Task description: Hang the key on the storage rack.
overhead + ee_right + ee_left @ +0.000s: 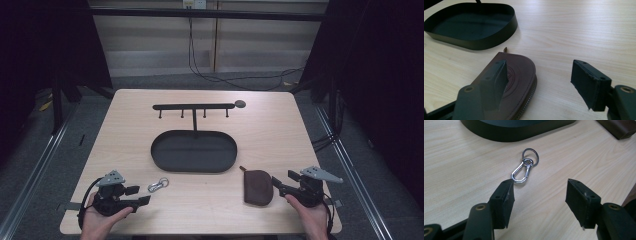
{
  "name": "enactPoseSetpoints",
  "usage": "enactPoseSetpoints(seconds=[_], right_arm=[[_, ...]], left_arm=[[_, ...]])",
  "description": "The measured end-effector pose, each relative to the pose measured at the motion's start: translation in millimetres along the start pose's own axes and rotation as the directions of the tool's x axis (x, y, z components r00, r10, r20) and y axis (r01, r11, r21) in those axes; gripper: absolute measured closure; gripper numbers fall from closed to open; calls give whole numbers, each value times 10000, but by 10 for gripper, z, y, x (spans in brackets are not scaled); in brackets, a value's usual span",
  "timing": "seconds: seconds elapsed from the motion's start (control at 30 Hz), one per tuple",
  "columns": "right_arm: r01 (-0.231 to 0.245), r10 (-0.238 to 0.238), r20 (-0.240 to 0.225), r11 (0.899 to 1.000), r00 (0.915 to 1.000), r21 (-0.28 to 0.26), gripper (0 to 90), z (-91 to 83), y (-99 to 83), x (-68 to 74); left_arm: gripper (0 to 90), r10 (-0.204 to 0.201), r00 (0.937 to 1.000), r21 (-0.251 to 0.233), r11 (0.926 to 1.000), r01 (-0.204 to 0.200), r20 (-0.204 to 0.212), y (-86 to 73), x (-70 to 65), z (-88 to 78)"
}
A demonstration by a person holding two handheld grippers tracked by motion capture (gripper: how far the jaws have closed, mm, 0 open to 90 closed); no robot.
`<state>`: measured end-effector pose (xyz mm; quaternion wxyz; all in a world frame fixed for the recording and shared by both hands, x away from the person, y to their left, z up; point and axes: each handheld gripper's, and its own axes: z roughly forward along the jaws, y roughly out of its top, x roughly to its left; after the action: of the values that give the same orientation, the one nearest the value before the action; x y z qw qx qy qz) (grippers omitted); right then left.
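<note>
A silver carabiner with a key ring (158, 184) (523, 169) lies flat on the wooden table (270, 125), near the front left. My left gripper (141, 195) (539, 195) rests just left of it, open, with bare wood between its jaws. A brown leather zip pouch (258, 186) (520, 80) lies at the front right. My right gripper (281, 184) (538, 81) sits beside the pouch's right edge, open; its left jaw hangs over the pouch and does not grip it.
A black oval tray (194, 165) (499, 40) (506, 135) sits mid-table with a post rising from its far side to a black hook bar (195, 107). A small grey disc (240, 104) lies at the bar's right end. Cables trail on the floor behind.
</note>
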<state>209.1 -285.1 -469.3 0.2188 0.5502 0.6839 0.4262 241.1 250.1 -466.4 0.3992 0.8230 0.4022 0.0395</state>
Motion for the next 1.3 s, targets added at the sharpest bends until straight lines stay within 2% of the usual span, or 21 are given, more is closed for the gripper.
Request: enactPoseSetpoints(seconds=[0.27,0.53,0.67,0.73,0.83,0.93,0.97,1.03,1.17,1.3], right_arm=[[-288,289,-271,9996,9992,50,284,-52,9,25],[-487,494,-373,9986,9981,194,265,-78,0,12],[-570,578,-392,9982,9976,205,265,-79,0,0],[-539,548,-389,9983,9977,240,265,-82,-5,4],[-549,557,-395,9983,9977,220,265,-91,-8,3],[-582,591,-408,9980,9974,229,264,-85,-11,-8],[-588,598,-395,9979,9974,266,264,-82,-10,-8],[-599,611,-402,9977,9973,307,264,-72,-10,-6],[-534,546,-397,9981,9977,303,264,-84,-10,7],[-516,527,-403,9983,9978,274,265,-94,-14,12]], left_arm=[[528,98,9999,72,9999,-98,-109,10,-8,8],[578,266,9994,38,9996,-265,-209,26,-37,-36],[597,210,9997,-55,9998,-210,-131,35,-36,-54],[626,-35,10000,-124,9999,36,46,63,-23,-63],[635,5,10000,-56,10000,-5,-21,95,-31,-46],[634,242,9997,180,9995,-241,-64,143,-51,-19],[635,445,9990,299,9986,-442,-84,161,-52,-11],[637,453,9989,383,9983,-447,-141,193,-63,7],[625,823,9964,641,9947,-809,-191,235,-98,15],[607,965,9950,795,9924,-940,-271,274,-115,27]])
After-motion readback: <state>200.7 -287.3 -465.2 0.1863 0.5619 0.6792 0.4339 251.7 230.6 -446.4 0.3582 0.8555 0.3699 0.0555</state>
